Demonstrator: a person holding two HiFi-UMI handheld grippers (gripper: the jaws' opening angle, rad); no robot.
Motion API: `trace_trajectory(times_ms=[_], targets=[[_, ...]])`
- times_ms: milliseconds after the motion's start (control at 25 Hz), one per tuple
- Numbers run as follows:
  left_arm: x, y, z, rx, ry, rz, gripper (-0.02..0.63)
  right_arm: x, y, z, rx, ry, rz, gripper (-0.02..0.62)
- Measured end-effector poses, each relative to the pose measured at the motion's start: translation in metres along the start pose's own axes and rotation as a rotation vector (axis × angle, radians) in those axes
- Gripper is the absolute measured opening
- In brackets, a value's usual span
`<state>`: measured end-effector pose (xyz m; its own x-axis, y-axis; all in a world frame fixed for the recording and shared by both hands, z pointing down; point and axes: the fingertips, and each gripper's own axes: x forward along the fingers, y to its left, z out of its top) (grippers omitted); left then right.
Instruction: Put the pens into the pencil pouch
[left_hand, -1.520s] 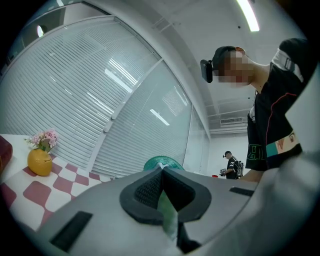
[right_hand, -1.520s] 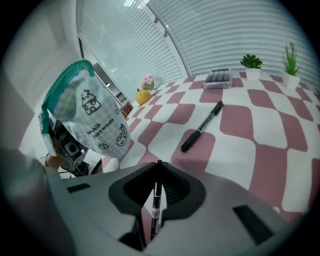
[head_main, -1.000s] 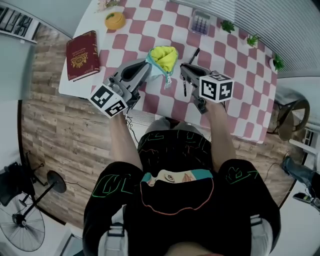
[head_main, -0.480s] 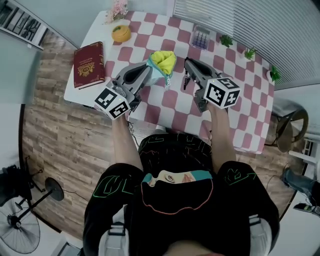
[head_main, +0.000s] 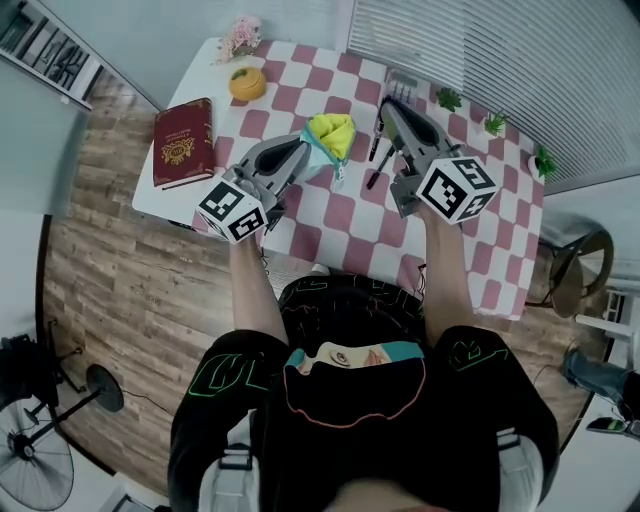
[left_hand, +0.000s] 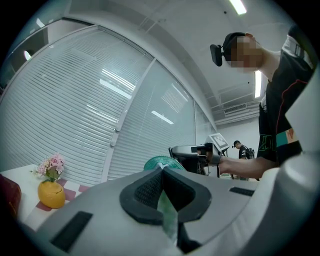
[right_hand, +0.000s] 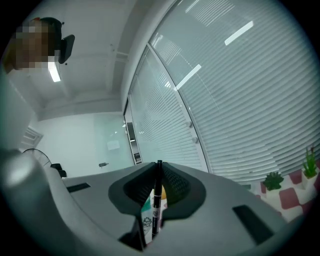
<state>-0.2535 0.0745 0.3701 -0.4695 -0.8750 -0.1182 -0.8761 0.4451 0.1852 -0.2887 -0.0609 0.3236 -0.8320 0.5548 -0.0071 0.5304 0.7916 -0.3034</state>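
Note:
The teal pencil pouch (head_main: 330, 135) with yellow lining stands open-mouthed on the checkered table (head_main: 350, 215). My left gripper (head_main: 300, 148) is shut on its near edge; in the left gripper view the teal fabric (left_hand: 168, 216) is pinched between the jaws of the left gripper (left_hand: 162, 170). My right gripper (head_main: 385, 105) is raised to the right of the pouch, shut on a black pen (head_main: 375, 143) that hangs down from it. In the right gripper view the pen (right_hand: 157, 200) stands upright in the right gripper (right_hand: 159, 167). Another black pen (head_main: 371, 180) lies on the cloth.
A red book (head_main: 183, 143) lies at the table's left edge. A yellow vase (head_main: 247, 83) and pink flowers (head_main: 243, 35) are at the far left corner. A calculator (head_main: 402, 78) and small plants (head_main: 448, 98) (head_main: 494, 123) line the far side.
My right gripper has lifted off the table with the black pen, which now hangs above the cloth beside the pouch. The left gripper has kept its hold on the pouch.

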Motion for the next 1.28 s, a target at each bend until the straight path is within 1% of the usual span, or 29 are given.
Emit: trace_trajectory(times_ms=[200,400,600,960,1280], targets=[[0.003,0.0,0.0,0.005,-0.005,-0.007,-0.003,0.007,0.005,0.026,-0.026,-0.069,0.001,0.044],[0.006,0.0,-0.003,0.01,0.003,-0.018,-0.003,0.016,0.015,0.044,-0.051,-0.111,0.023,0.045],[0.007,0.001,-0.008,-0.003,0.011,-0.019,-0.003,0.025,0.027,0.059,-0.066,-0.138,0.052,0.045],[0.014,-0.001,-0.012,-0.004,0.028,-0.041,-0.003,0.045,0.046,0.054,-0.066,-0.129,0.102,0.046],[0.018,-0.002,-0.012,-0.011,0.01,-0.044,-0.003,0.053,0.046,0.031,-0.061,-0.082,0.105,0.046]])
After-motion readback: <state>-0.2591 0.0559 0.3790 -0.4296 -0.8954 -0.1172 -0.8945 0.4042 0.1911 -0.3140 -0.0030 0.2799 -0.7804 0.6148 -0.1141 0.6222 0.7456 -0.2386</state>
